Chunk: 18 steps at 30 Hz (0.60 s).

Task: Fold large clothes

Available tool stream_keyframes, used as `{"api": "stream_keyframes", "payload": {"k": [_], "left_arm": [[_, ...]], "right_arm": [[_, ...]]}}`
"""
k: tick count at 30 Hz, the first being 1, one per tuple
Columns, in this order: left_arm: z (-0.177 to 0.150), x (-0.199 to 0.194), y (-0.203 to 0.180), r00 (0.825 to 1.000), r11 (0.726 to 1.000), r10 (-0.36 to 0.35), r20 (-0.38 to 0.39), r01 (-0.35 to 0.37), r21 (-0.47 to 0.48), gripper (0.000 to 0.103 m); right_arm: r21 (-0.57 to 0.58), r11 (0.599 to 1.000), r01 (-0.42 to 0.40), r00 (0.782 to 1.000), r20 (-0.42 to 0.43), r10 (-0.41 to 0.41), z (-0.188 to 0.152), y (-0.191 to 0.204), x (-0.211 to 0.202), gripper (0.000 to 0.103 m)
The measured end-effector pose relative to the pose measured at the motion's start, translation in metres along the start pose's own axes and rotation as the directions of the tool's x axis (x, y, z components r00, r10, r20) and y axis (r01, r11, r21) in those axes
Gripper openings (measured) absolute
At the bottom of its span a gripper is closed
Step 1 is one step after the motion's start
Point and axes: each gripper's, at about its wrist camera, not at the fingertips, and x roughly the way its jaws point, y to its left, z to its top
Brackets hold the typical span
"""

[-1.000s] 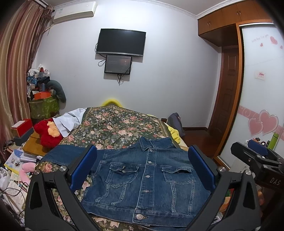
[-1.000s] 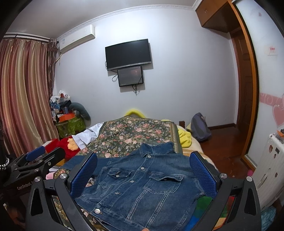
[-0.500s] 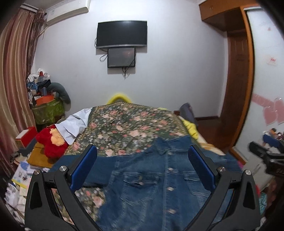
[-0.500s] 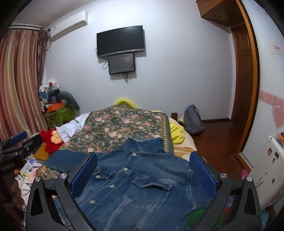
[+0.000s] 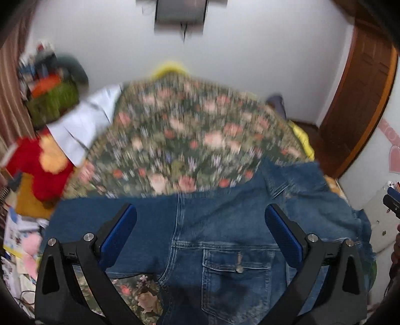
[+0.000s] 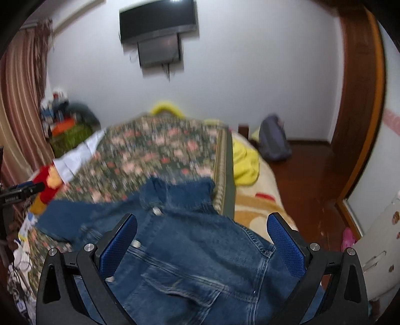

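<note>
Where the denim jacket (image 5: 225, 240) lies front side up on the flowered bedspread (image 5: 175, 130), its collar points toward the far wall and one sleeve runs out flat toward the bed's left edge; in the right wrist view the same denim jacket (image 6: 195, 255) fills the near foreground, collar away, with its right shoulder over the bedspread's border strip. Left claw (image 5: 200, 240): fingers spread wide, blue pads on either side of the sleeve seam and chest pocket, holding nothing; whether they touch the cloth cannot be told. Right claw (image 6: 202, 245): likewise spread wide over the jacket's right shoulder and chest, gripping nothing. Beyond the jacket, a white garment (image 5: 87, 130) lies at the bedspread's left edge, with a red and yellow plush toy (image 5: 40, 170) beside it and papers (image 5: 17, 235) lower down off the bed. A yellow blanket (image 6: 245, 162) is bunched to the right of the bedspread. Farther out, a grey backpack (image 6: 273, 140) sits on the wooden floor against the wall, a television (image 6: 157, 21) hangs on the wall, and striped curtains (image 6: 20, 105) close the left side. Both views are motion-blurred.
</note>
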Motion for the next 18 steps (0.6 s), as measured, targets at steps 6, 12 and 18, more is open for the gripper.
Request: {"api": "stream_keyframes", "payload": {"k": [6, 12, 18], "left_arm": [[0.002, 0.102, -0.004, 0.972, 0.993, -0.115, -0.205, 0.115, -0.012, 0.103], [0.017, 0.168, -0.054, 0.942, 0.967, -0.226, -0.248, 0.247, 0.056, 0.089], [0.028, 0.213, -0.103, 0.945, 0.942, -0.197, -0.261, 0.256, 0.218, 0.067]], "right_arm": [[-0.019, 1.0, -0.021, 0.98, -0.2, 0.016, 0.004, -0.018, 0.104, 0.103], [-0.061, 0.997, -0.046, 0.946, -0.323, 0.024, 0.006, -0.015, 0.188, 0.086], [-0.031, 0.995, -0.094, 0.92, -0.385, 0.075, 0.011, -0.006, 0.238, 0.063]]}}
